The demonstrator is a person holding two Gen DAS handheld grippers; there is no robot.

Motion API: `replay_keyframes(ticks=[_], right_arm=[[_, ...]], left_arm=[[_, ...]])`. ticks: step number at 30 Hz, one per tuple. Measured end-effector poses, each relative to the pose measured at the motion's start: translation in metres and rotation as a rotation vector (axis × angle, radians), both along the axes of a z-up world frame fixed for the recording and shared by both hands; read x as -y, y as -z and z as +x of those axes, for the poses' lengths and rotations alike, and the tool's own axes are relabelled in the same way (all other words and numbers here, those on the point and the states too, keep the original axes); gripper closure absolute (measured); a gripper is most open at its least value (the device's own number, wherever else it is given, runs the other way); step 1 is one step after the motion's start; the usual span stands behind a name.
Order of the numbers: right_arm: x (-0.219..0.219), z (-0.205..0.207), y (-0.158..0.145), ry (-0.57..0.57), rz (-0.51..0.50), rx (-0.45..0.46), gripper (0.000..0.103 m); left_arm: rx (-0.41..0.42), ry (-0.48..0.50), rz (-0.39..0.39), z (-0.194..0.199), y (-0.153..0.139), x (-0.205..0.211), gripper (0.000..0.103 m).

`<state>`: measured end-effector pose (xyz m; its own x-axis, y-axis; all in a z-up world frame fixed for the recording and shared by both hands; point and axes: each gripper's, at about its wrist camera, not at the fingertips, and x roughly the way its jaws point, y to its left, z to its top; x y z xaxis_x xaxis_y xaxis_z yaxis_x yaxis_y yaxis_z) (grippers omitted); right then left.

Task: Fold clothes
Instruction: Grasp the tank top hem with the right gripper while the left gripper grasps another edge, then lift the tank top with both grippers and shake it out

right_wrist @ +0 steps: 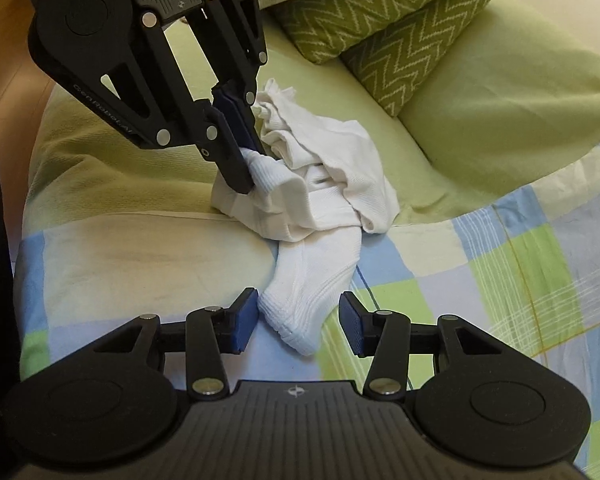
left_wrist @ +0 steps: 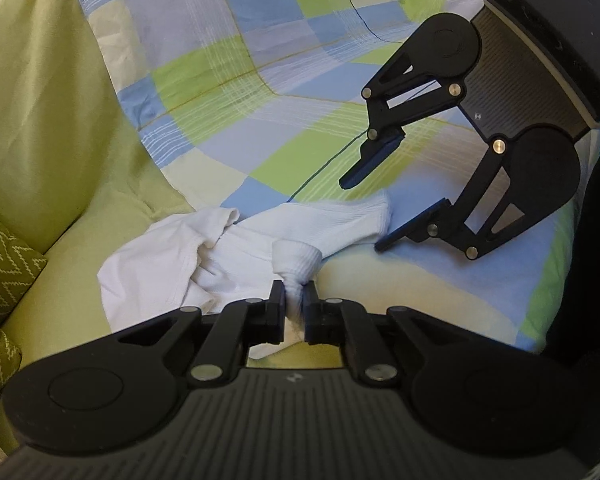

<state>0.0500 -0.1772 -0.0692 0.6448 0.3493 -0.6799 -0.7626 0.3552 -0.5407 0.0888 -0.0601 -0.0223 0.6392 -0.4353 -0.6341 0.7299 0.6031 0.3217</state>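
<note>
I have the left hand-held gripper [left_wrist: 294,300] pinching a bunched end of the white sock [right_wrist: 307,304], which lies on the bed [right_wrist: 140,248] where the green sheet meets the checked quilt [left_wrist: 260,80], tangled with another white garment [left_wrist: 160,264] toward ten o'clock. My right hand-held gripper [right_wrist: 298,322] is spread wide, its pads either side of the sock's toe at six o'clock, not yet gripping. I judge this the start of the fold: next I should close on the toe and draw the sock straight, free of the pile.
</note>
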Motion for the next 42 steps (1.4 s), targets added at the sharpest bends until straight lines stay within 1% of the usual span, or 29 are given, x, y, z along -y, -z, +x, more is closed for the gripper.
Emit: replay_keyframes(ticks=[1, 2, 3, 4, 5, 7, 10, 16, 18, 21, 24, 28, 30, 32, 34, 36, 39, 42], right_arm=[[0.000, 0.001, 0.001, -0.004, 0.003, -0.004, 0.074], [0.000, 0.001, 0.001, -0.007, 0.008, -0.012, 0.088], [-0.001, 0.002, 0.001, -0.007, 0.008, -0.010, 0.090], [-0.002, 0.002, -0.001, -0.005, 0.009, -0.002, 0.097], [-0.002, 0.002, -0.005, 0.004, 0.021, 0.017, 0.097], [0.000, -0.002, -0.023, 0.035, 0.061, 0.092, 0.097], [0.009, -0.011, -0.064, 0.082, 0.125, 0.204, 0.097], [0.033, -0.050, -0.150, 0.159, 0.183, 0.405, 0.097], [0.046, -0.069, -0.179, 0.190, 0.194, 0.466, 0.097], [0.068, -0.104, -0.214, 0.239, 0.202, 0.554, 0.097], [0.097, -0.144, -0.241, 0.302, 0.217, 0.632, 0.097], [0.136, -0.196, -0.271, 0.394, 0.246, 0.721, 0.097], [0.153, -0.215, -0.284, 0.436, 0.255, 0.751, 0.097], [0.170, -0.227, -0.295, 0.474, 0.245, 0.785, 0.097], [0.184, -0.230, -0.302, 0.509, 0.224, 0.803, 0.097], [0.198, -0.221, -0.303, 0.540, 0.199, 0.803, 0.097], [0.225, -0.196, -0.289, 0.591, 0.165, 0.767, 0.097], [0.255, -0.147, -0.256, 0.635, 0.126, 0.694, 0.097]], left_arm=[[0.009, -0.010, 0.000, 0.002, -0.002, -0.002, 0.097], [0.020, -0.022, 0.003, 0.005, -0.005, -0.004, 0.097], [0.032, -0.032, 0.008, 0.007, -0.009, -0.006, 0.097], [0.050, -0.042, 0.014, 0.010, -0.015, -0.008, 0.098], [0.072, -0.053, 0.020, 0.013, -0.024, -0.011, 0.098], [0.128, -0.072, 0.030, 0.014, -0.045, -0.016, 0.098], [0.221, -0.088, 0.038, 0.008, -0.085, -0.022, 0.098], [0.393, -0.077, 0.012, -0.027, -0.171, -0.018, 0.098], [0.444, -0.065, -0.008, -0.044, -0.200, -0.011, 0.098], [0.497, -0.037, -0.058, -0.073, -0.235, 0.000, 0.098], [0.537, -0.001, -0.110, -0.109, -0.262, 0.013, 0.098], [0.579, 0.046, -0.178, -0.153, -0.288, 0.032, 0.098], [0.589, 0.075, -0.208, -0.167, -0.299, 0.044, 0.098], [0.583, 0.100, -0.228, -0.171, -0.305, 0.058, 0.098], [0.554, 0.116, -0.252, -0.168, -0.306, 0.074, 0.098], [0.519, 0.134, -0.255, -0.159, -0.301, 0.094, 0.098], [0.460, 0.151, -0.244, -0.133, -0.283, 0.133, 0.098], [0.388, 0.165, -0.203, -0.085, -0.243, 0.185, 0.098]])
